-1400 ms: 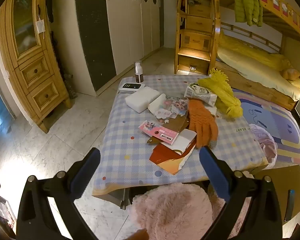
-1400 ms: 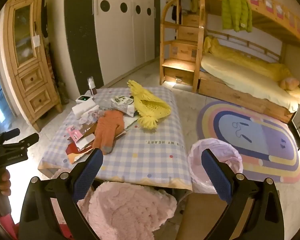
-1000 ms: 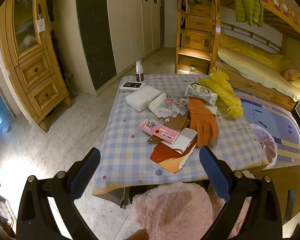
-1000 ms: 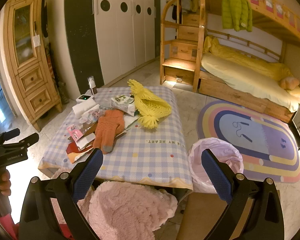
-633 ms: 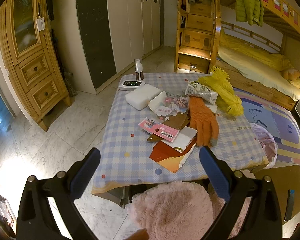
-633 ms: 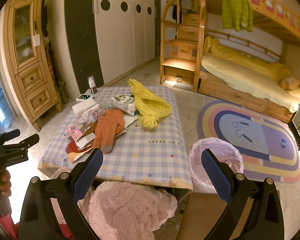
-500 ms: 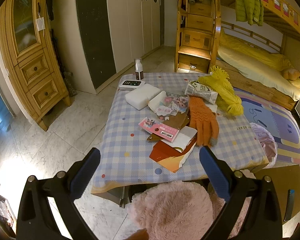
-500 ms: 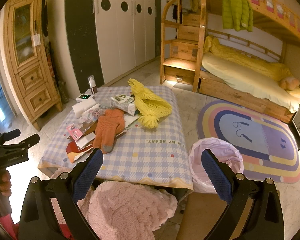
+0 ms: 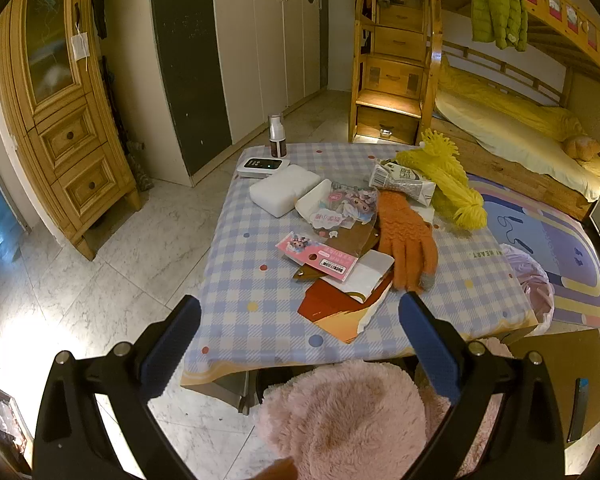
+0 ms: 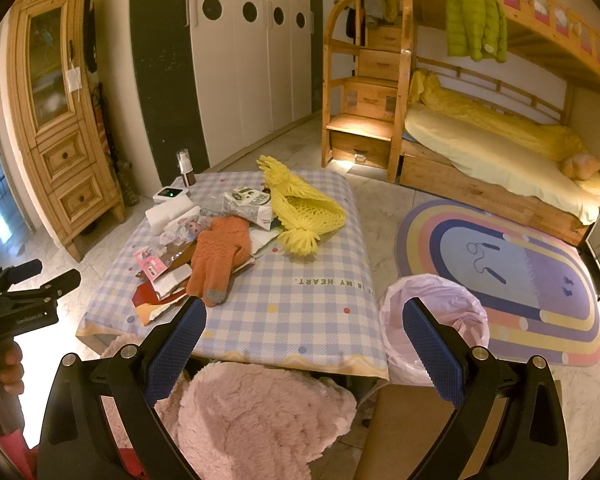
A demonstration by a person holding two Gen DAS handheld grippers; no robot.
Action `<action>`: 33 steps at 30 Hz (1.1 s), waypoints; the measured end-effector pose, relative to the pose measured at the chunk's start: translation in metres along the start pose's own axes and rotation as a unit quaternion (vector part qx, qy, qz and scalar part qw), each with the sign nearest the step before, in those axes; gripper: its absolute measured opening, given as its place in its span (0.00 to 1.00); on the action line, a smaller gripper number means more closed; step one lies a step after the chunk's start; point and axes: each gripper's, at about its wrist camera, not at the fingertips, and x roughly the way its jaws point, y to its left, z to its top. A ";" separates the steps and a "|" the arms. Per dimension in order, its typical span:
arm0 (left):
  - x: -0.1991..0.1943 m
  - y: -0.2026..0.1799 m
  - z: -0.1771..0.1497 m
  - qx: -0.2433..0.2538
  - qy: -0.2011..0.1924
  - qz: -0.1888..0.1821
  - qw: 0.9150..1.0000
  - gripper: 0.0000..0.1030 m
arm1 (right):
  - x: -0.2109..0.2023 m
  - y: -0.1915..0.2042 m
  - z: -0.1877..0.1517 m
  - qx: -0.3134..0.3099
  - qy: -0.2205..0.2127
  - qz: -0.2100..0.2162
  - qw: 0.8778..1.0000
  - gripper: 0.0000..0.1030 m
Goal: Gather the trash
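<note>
L gripper [image 9: 298,344] held low, short of the table's [image 9: 252,304] near edge, pointing fwd over it; jaws spread wide, nothing between them. In the R view it shows at far left, gripped by a hand [image 10: 2,364] on its handle. R gripper [image 10: 300,344] same pose, also short of the near edge, jaws released wide, empty.

Trash pile ahead of both tongs, mid-table: red/orange card [image 9: 334,312] nearest the L tongs, w/ white paper [image 9: 366,276] and pink packet [image 9: 316,254] just beyond, crumpled printed wrapper [image 9: 402,182] further off. Orange glove [image 9: 406,236] lies over the papers; yellow knit hat [image 9: 448,176] beyond, to the R.

Bin w/ pink liner [image 10: 436,320] on floor beside the table's R edge, just ahead of the R tongs' R finger; contents can't tell. Pink fluffy fabric [image 10: 256,416] right below both tongs.
</note>
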 end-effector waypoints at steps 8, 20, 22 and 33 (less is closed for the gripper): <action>0.000 0.000 0.000 0.000 0.000 -0.001 1.000 0.93 | 0.000 0.001 0.000 -0.001 0.000 0.001 1.000 0.95; 0.027 0.018 -0.008 -0.016 0.027 0.009 0.999 0.93 | 0.028 0.005 0.005 -0.011 -0.004 0.014 1.000 0.95; 0.035 0.020 -0.008 -0.017 0.030 0.009 0.999 0.93 | 0.041 0.007 0.010 -0.004 0.040 0.018 0.999 0.95; 0.079 0.009 0.011 0.021 0.009 -0.039 0.999 0.92 | 0.086 0.014 0.026 -0.040 0.011 0.010 0.999 0.95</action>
